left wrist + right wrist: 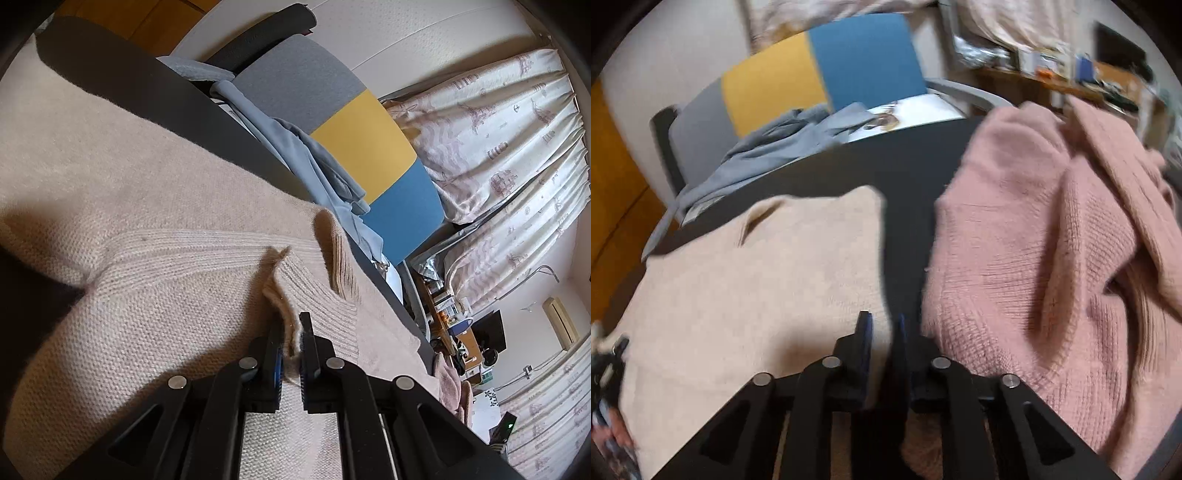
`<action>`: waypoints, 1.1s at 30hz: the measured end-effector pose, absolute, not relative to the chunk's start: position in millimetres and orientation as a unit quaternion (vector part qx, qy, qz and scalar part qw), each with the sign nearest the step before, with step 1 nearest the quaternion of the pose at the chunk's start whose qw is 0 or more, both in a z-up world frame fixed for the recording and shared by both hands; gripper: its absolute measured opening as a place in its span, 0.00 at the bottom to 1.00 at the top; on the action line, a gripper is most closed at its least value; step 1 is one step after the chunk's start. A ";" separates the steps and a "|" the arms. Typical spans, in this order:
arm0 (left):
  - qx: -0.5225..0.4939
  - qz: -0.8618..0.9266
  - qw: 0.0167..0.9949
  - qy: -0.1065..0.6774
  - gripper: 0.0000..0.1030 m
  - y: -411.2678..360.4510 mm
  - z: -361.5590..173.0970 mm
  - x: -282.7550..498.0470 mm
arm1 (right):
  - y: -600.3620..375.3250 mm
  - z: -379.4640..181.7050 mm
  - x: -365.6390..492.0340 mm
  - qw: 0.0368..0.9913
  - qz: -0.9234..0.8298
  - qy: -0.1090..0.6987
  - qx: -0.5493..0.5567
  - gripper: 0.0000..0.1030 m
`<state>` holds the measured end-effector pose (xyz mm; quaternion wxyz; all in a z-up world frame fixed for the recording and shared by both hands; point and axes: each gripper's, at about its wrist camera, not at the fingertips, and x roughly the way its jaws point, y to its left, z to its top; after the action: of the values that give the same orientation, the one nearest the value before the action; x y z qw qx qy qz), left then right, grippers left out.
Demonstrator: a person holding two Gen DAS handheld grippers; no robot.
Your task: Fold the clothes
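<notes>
Knitwear on a dark table [905,166]: a beige sweater [147,206] of fine stockinette knit with ribbed cuffs lies spread flat, and a pink sweater [1052,258] of coarser waffle-like knit sits rumpled in a heap just right of it, a strip of bare tabletop between them. The left gripper [291,347] reaches low over the beige sweater, its black jaws with blue pads pinching a ribbed cuff [284,306], which stands up in a fold between them. The right gripper [882,332] points along the gap between the two garments, jaws drawn close with a narrow slit; this view is blurred, and whether any fabric is caught there cannot be told. Behind the table stands a chair [820,70] with grey, yellow and blue back panels, a grey-blue garment [783,144] draped over its seat. Patterned curtains [517,122] hang along the wall, and a cluttered desk [1071,77] fills the corner.
</notes>
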<state>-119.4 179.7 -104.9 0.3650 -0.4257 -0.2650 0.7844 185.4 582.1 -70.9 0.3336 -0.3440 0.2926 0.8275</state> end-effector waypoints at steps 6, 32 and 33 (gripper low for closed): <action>-0.429 0.787 0.359 -0.259 0.05 180.3 -103.6 -118.8 | 521.3 -45.8 142.0 0.238 0.881 0.271 -0.305 0.21; -0.294 0.939 0.105 -0.146 0.23 -58.9 -13.5 -177.6 | 385.4 -86.9 35.3 0.160 0.903 0.083 -0.389 0.28; -0.301 0.936 0.096 -0.154 0.23 -66.1 -14.6 -183.7 | 385.0 -86.6 35.8 0.160 0.903 0.083 -0.389 0.28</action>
<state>-183.7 -66.1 -14.6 0.0961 -0.3011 -0.1538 0.9362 35.8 385.0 -86.6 0.1598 -0.3892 0.0829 0.9034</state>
